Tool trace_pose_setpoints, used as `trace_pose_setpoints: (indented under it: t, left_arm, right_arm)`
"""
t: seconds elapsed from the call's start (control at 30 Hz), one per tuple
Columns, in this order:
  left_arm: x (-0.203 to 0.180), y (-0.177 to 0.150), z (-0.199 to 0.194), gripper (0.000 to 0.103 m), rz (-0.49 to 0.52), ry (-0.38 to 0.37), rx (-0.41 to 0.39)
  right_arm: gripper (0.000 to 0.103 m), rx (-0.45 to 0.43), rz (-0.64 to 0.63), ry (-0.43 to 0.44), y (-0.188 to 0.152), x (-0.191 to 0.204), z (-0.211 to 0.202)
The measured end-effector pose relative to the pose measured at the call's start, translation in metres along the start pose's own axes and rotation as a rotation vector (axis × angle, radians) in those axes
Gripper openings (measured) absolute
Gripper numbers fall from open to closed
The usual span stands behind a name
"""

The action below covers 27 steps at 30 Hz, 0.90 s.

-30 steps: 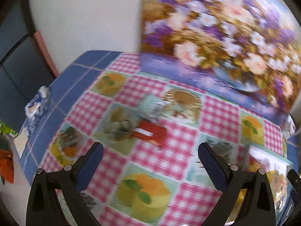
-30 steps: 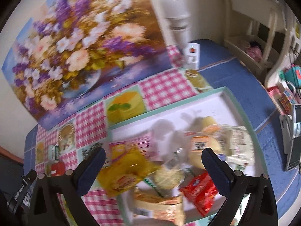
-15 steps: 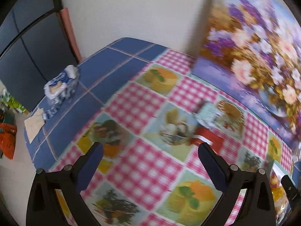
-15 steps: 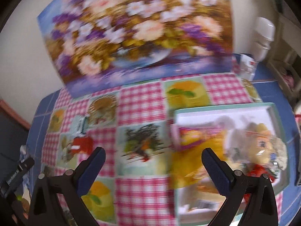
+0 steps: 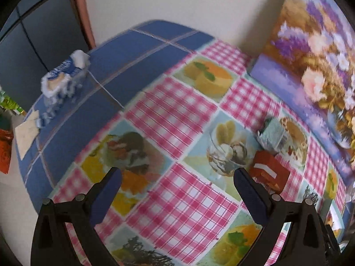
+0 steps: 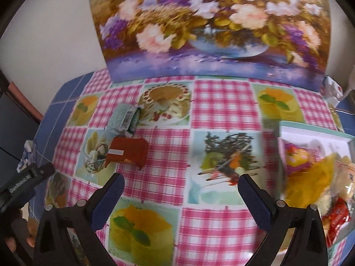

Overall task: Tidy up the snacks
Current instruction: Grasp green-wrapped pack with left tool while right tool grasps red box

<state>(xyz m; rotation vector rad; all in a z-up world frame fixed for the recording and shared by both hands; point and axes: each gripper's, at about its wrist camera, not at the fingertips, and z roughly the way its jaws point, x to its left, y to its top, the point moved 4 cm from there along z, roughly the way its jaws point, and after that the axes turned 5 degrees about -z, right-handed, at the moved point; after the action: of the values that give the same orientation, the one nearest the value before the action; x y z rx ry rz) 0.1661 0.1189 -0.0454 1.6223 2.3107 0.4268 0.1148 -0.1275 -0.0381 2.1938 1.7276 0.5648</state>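
A red snack packet with a white stripe lies on the checked tablecloth, and a pale green packet rests just behind it. Both also show in the left wrist view: the red snack packet just right of my right finger, the pale green packet beyond it. A white tray at the right edge holds several snacks, among them a yellow bag and a red wrapper. My left gripper is open and empty above the cloth. My right gripper is open and empty too, between packets and tray.
A large flower painting leans on the wall at the table's back. A blue and white carton and a paper slip sit at the far left edge. The left gripper's body and a hand show at the lower left.
Both views have swung left. The tray slid towards the right edge of the right wrist view, and the red and green packets came nearer. Both grippers stayed open.
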Motion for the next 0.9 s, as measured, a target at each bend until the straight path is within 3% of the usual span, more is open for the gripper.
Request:
trace_pose_setpoints:
  t: [0.2, 0.4, 0.53, 0.73, 0.9]
  left_arm:
    - [-0.021, 0.003, 0.033, 0.100, 0.028, -0.074, 0.060]
    - [-0.004, 0.016, 0.062, 0.100, 0.012, -0.028, 0.075]
    - [0.002, 0.033, 0.067, 0.100, 0.036, -0.011, 0.044]
    - [-0.007, 0.050, 0.071, 0.100, 0.103, -0.030, 0.023]
    - [-0.032, 0.054, 0.067, 0.100, 0.180, -0.072, 0.002]
  right_arm:
    - [0.103, 0.015, -0.002, 0.055, 0.009, 0.022, 0.035]
    - [0.103, 0.029, -0.004, 0.099, 0.020, 0.046, 0.071]
    - [0.103, 0.043, 0.006, 0.111, 0.027, 0.061, 0.093]
    - [0.103, 0.035, -0.032, 0.034, 0.034, 0.075, 0.109]
    - [0.103, 0.014, -0.036, -0.014, 0.035, 0.063, 0.109]
